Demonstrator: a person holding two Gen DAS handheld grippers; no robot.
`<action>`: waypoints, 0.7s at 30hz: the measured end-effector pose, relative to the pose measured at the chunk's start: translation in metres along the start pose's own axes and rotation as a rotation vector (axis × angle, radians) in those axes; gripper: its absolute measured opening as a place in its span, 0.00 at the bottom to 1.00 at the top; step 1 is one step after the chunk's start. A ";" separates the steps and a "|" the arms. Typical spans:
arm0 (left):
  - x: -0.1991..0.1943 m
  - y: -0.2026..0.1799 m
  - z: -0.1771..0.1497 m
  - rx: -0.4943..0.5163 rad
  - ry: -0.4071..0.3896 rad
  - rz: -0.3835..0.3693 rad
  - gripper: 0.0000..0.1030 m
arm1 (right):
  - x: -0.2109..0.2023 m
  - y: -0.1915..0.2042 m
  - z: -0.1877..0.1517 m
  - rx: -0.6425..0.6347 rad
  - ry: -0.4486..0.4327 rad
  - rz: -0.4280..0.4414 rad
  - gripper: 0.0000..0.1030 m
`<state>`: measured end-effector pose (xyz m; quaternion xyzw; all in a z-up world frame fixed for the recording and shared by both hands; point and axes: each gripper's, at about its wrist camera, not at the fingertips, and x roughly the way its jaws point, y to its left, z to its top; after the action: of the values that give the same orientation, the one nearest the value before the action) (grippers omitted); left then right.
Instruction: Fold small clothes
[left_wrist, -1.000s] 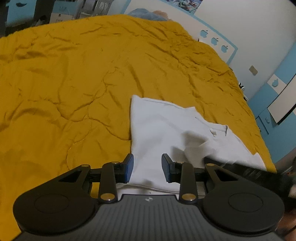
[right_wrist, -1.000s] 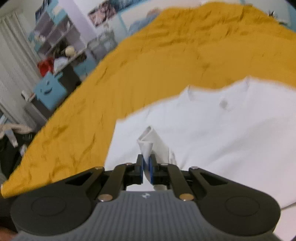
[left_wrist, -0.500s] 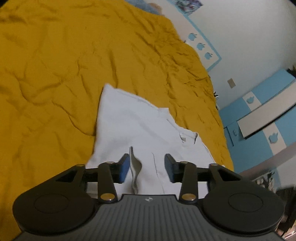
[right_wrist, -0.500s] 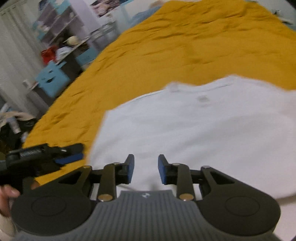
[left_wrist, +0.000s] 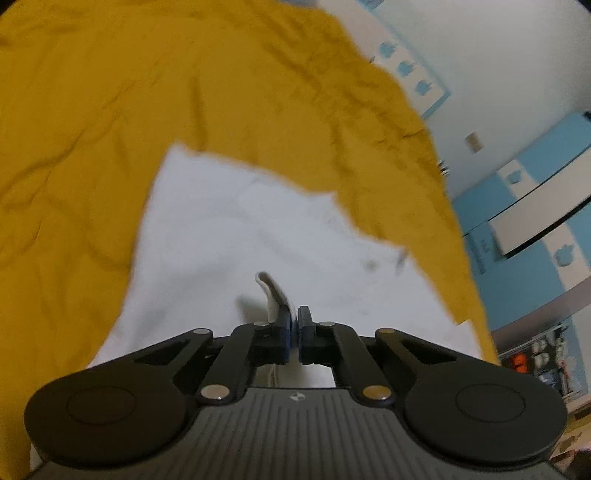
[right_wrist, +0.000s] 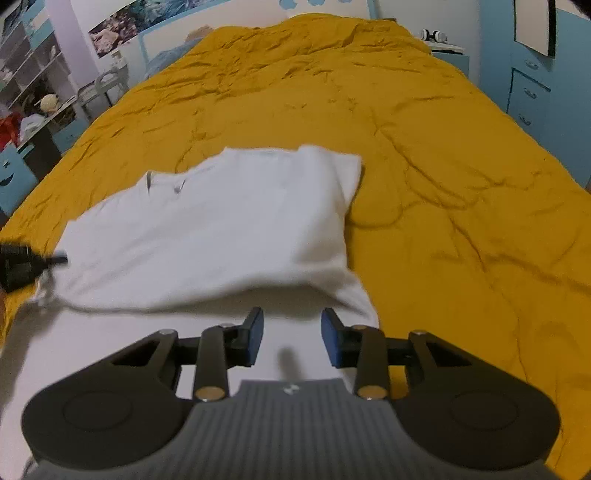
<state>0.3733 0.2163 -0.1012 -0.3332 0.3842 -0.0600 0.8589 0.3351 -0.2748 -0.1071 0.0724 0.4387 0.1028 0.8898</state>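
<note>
Two grippers work one white shirt (right_wrist: 221, 229): left gripper (left_wrist: 294, 332), frame centre, pinches its hem for lifting into a fold; right gripper (right_wrist: 291, 332) hovers, fingers apart.

Both wrist views low, close over white shirt (left_wrist: 229, 236) on yellow bedspread (right_wrist: 443, 184), facing opposite walls

No readable words, numbers or brand names are showing in either view. A small white emblem is sitting on each gripper body (left_wrist: 296, 397) (right_wrist: 290, 389), but it is a mark, not lettering. The shirt's neck tag (right_wrist: 178, 188) is appearing only as a grey blur, and the wall posters (right_wrist: 122, 20) are showing pictures without legible text.
</note>
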 end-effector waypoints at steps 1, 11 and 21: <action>-0.005 -0.011 0.005 0.014 -0.018 -0.015 0.02 | -0.001 0.001 -0.002 -0.002 -0.004 0.016 0.31; -0.081 -0.177 0.056 0.248 -0.164 -0.285 0.02 | 0.045 0.030 0.020 -0.002 -0.032 0.097 0.30; -0.105 -0.176 0.067 0.314 -0.227 -0.182 0.02 | 0.051 0.011 0.029 0.064 -0.066 -0.043 0.28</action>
<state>0.3741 0.1533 0.1049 -0.2332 0.2390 -0.1586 0.9292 0.3871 -0.2521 -0.1266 0.0948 0.4137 0.0670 0.9030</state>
